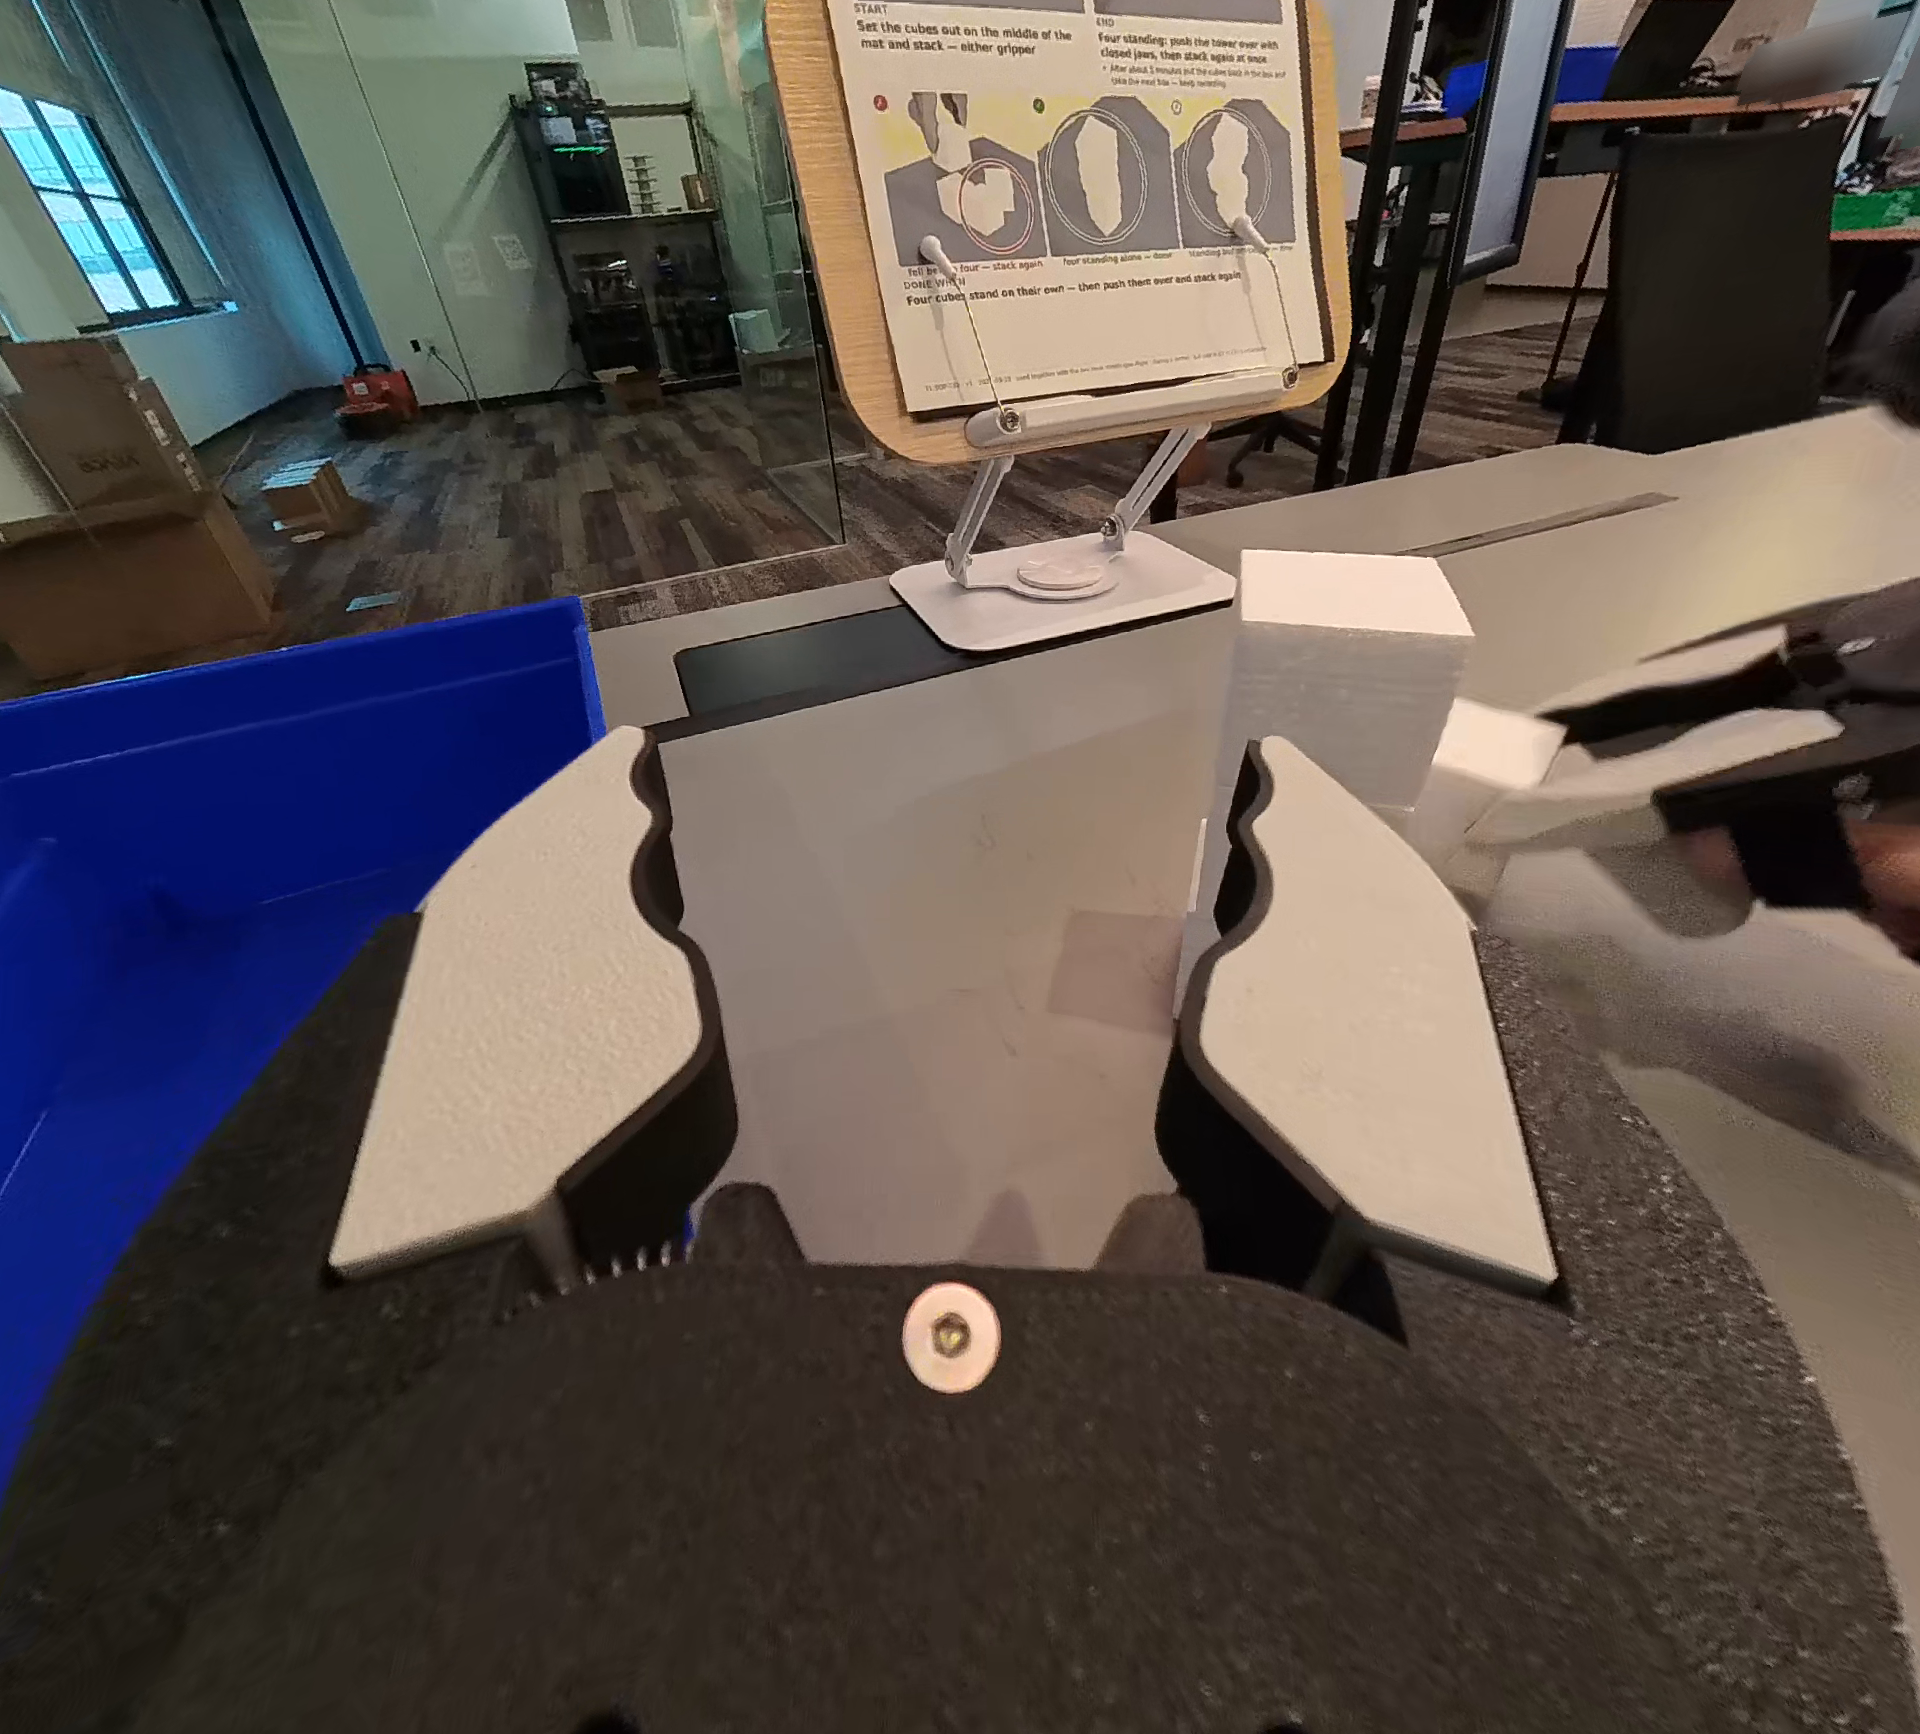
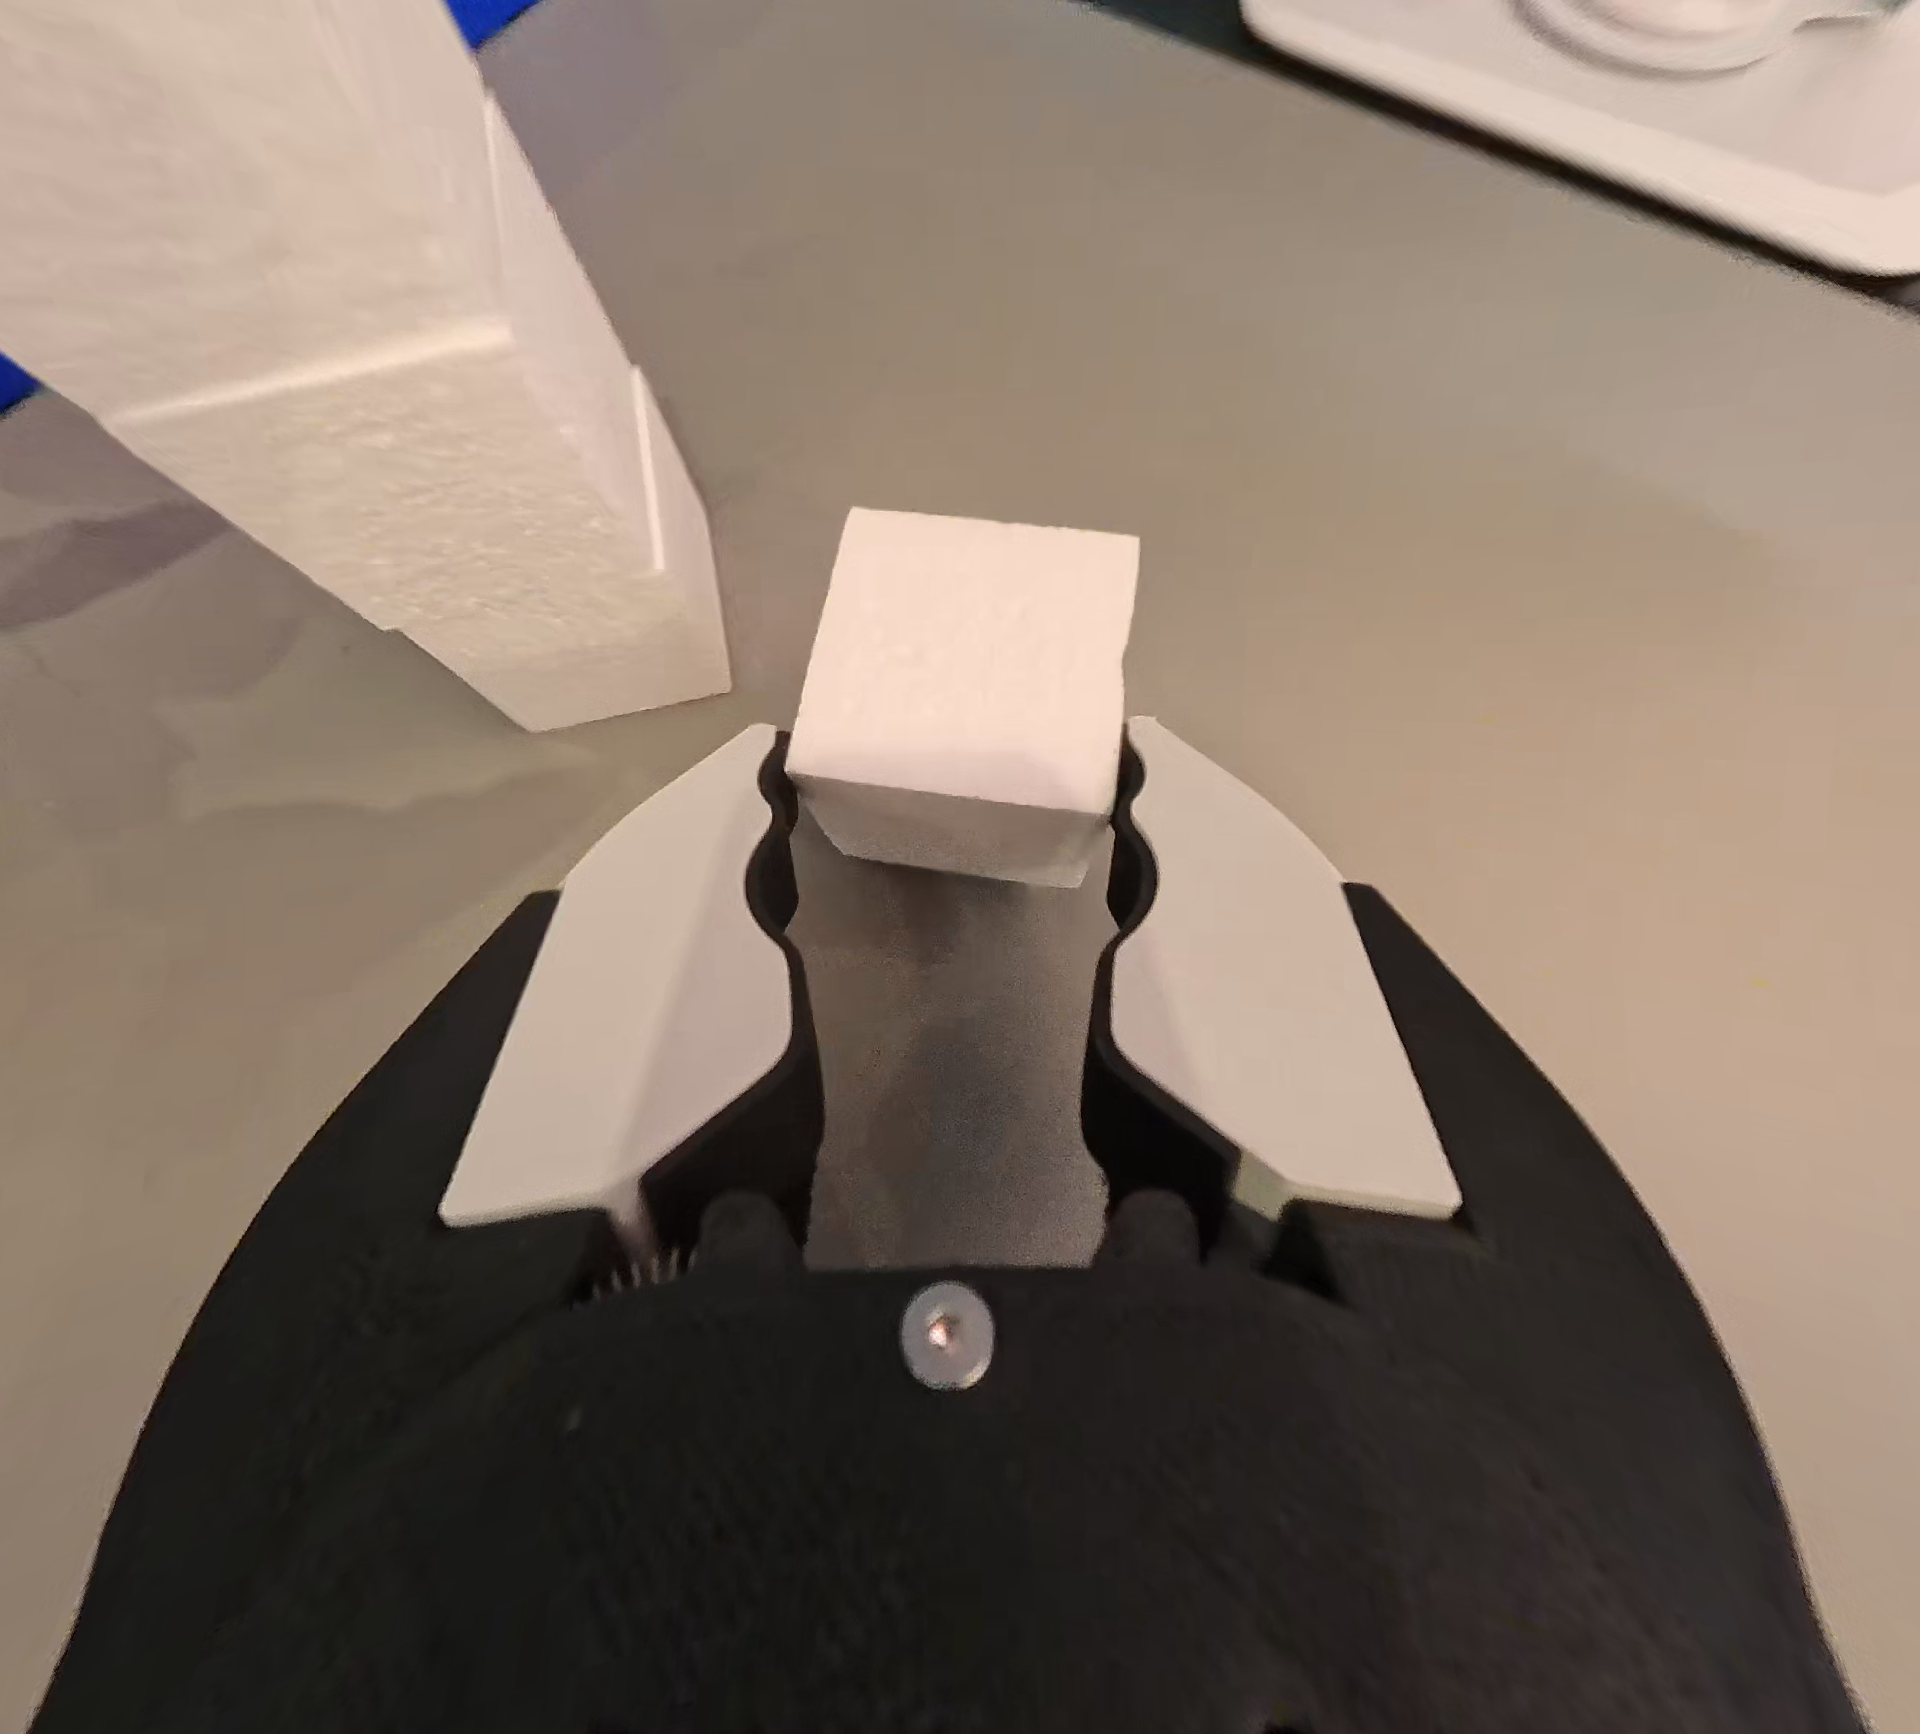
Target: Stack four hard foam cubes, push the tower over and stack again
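White foam cube (image 2: 961, 697) is pinched at the tips of the right gripper (image 2: 956, 775), just beside the standing stack (image 2: 343, 396). It should be raised clear, squared over the stack's top, and lowered gently. The left gripper (image 1: 951, 837) is held spread and empty nearby.

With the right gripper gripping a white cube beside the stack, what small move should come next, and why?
Probably lift the cube up toward the stack's top. The right gripper has its fingers shut on the cube low over the grey table, while the stack stands taller beside it. The left gripper is open and empty, so it looks idle.
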The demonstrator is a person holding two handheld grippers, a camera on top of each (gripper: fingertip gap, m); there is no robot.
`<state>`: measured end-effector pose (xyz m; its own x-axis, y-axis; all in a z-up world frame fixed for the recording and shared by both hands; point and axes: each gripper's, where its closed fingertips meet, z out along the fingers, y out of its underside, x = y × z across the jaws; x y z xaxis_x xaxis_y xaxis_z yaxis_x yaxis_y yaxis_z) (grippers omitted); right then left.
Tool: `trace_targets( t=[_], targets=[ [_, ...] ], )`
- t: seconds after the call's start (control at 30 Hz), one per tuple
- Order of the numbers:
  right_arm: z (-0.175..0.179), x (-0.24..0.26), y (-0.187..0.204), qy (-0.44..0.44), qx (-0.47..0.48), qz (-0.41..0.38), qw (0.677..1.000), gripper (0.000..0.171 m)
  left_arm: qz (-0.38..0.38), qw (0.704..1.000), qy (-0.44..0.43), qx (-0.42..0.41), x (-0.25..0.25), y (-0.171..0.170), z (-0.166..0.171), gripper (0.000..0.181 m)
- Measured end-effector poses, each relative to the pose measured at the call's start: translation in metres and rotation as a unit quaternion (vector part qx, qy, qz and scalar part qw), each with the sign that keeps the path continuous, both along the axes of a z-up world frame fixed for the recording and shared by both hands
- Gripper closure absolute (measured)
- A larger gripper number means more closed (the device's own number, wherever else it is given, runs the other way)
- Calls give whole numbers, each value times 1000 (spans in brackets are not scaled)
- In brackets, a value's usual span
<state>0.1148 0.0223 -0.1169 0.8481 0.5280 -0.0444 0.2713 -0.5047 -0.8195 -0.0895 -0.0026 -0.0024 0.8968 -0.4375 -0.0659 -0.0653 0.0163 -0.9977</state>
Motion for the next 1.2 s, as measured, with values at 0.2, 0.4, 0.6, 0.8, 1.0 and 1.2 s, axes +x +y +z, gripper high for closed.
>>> trace_targets(
  t=[0.2,0.4,0.6,0.8,1.0,1.2],
  targets=[
    [129,-8,-18,126,53,101,985,112,-2,1000,-9,7,-1,-3,7,79],
    [169,-72,-32,84,23,202,975,112,2,1000,-10,3,-4,-2,4,80],
    [147,-90,-22,10,-1,199,980,112,-6,1000,-7,-8,0,-1,-1,79],
    [135,-94,-17,-14,-14,205,978,112,-10,1000,8,-11,4,-1,-4,79],
    [129,-95,-13,-26,-12,203,979,112,-12,1000,9,-10,4,-2,-3,80],
    [139,-95,-18,-1,2,213,977,101,-15,1000,5,-13,5,-2,-4,79]
  ],
)
